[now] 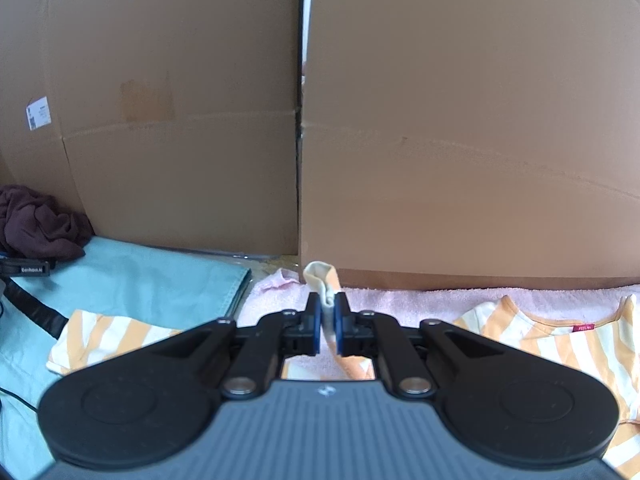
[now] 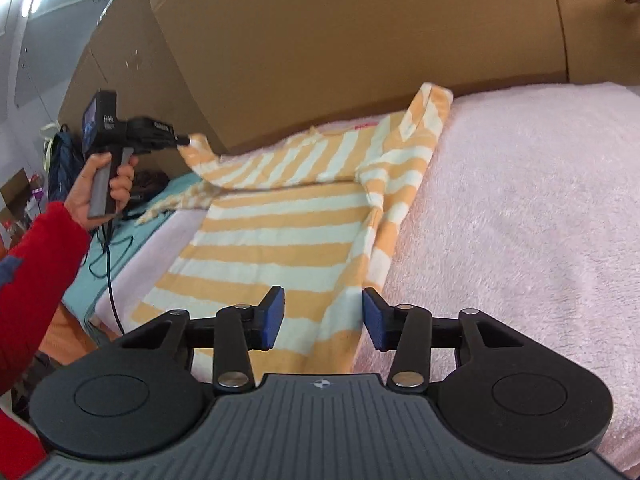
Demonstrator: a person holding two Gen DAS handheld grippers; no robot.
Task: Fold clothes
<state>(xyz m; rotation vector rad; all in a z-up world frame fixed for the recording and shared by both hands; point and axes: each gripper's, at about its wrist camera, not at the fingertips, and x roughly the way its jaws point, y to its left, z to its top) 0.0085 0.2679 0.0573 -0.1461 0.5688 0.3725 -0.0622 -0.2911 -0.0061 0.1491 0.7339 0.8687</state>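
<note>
Left gripper [image 1: 327, 322] clenched on a bunched fold of the orange-and-white striped shirt [image 2: 280, 236], cloth sticking up between the blue pads [image 1: 315, 326]. Right gripper [image 2: 323, 318] released, jaws apart, nothing pinched, shirt hem lying flat just beyond and below. Under the shirt, pink blanket [image 2: 520, 208]; farther ahead, cardboard boxes [image 1: 460, 120]; left of the left fingers, teal cloth [image 1: 152, 276] and dark garment [image 1: 36, 220].

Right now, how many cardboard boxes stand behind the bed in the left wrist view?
2: one cardboard box on the left, the other on the right, a narrow gap between them. More may be hidden beyond the frame.
</note>
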